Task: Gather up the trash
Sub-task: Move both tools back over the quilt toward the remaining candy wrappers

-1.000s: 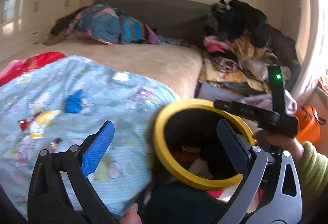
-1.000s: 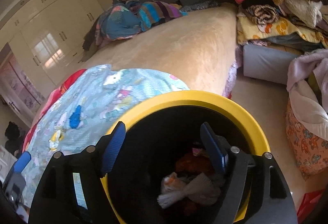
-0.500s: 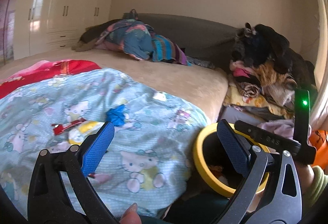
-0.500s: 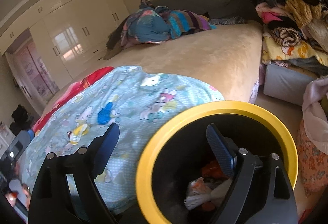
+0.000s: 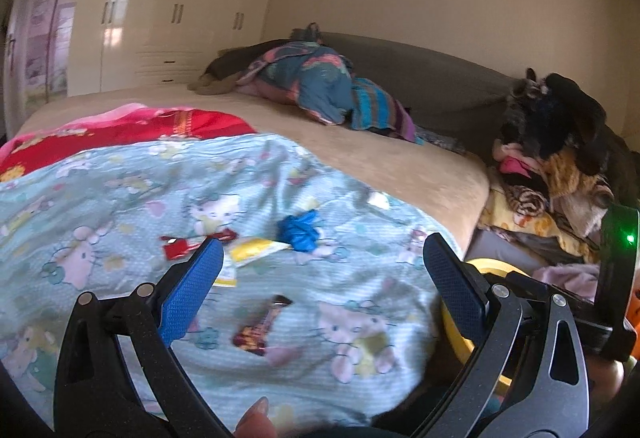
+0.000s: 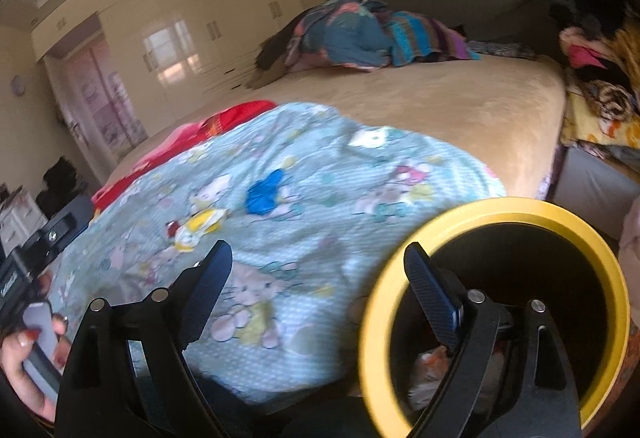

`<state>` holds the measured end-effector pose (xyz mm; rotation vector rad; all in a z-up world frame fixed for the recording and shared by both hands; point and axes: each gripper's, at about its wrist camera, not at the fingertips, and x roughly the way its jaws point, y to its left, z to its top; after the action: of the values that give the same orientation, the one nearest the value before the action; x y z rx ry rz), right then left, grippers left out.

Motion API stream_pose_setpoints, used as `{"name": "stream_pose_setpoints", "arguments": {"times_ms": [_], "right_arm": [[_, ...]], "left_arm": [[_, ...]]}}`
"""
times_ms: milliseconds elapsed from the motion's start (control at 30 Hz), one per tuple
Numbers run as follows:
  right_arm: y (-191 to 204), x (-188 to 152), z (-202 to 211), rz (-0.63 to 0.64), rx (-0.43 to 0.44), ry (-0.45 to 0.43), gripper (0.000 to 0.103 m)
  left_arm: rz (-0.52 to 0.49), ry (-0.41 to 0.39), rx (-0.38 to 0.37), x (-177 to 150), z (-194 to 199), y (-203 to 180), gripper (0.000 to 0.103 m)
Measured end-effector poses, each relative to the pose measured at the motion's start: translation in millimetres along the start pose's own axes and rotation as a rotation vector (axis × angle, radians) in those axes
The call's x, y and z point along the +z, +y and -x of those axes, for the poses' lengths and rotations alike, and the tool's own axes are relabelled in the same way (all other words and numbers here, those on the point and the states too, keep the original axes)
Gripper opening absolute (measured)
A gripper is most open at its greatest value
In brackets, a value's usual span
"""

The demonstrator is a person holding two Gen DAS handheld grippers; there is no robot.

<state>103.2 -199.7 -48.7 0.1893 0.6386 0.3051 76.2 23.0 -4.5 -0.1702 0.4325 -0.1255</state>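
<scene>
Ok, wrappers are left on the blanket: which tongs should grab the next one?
Left. The left tongs are open and point over the dark wrapper on the blanket. The right tongs straddle the yellow bin rim.

— Left gripper (image 5: 320,270)? 
— Swung up and leftward, away from the yellow-rimmed bin (image 5: 472,326), now over the wrappers (image 5: 256,334) on the blanket (image 5: 120,197).

— Right gripper (image 6: 316,278)? 
— Lifted off the bin too, shifted leftward toward the blanket.

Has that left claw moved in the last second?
Yes. The left claw swung left, away from the yellow bin, toward the wrappers on the blanket.
</scene>
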Motion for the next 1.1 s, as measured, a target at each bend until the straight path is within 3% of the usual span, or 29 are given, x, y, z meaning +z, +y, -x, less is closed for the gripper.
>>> {"name": "stream_pose_setpoints", "arguments": {"times_ms": [233, 433, 500, 767, 933, 1100], "right_arm": [[40, 0, -36, 0.080, 0.050, 0.051, 0.085], [70, -2, -69, 0.114, 0.095, 0.116, 0.085], [80, -4, -83, 0.137, 0.106, 0.149, 0.083], [110, -12, -129, 0.194, 0.180, 0.309, 0.062], [119, -16, -152, 0.242, 0.191, 0.401, 0.053], [116, -17, -173, 0.226, 0.221, 0.463, 0.052]], "left_arm": [[0.066, 0.006, 0.106, 2, -4, 51, 0.092], [0.123, 0.060, 0.151, -6, -13, 94, 0.092], [0.122, 0.079, 0.158, -9, -17, 104, 0.087], [0.097, 0.191, 0.113, -19, -47, 125, 0.058], [0.073, 0.257, 0.092, -27, -72, 129, 0.053], [0.069, 0.310, 0.075, -31, -98, 128, 0.053]]}}
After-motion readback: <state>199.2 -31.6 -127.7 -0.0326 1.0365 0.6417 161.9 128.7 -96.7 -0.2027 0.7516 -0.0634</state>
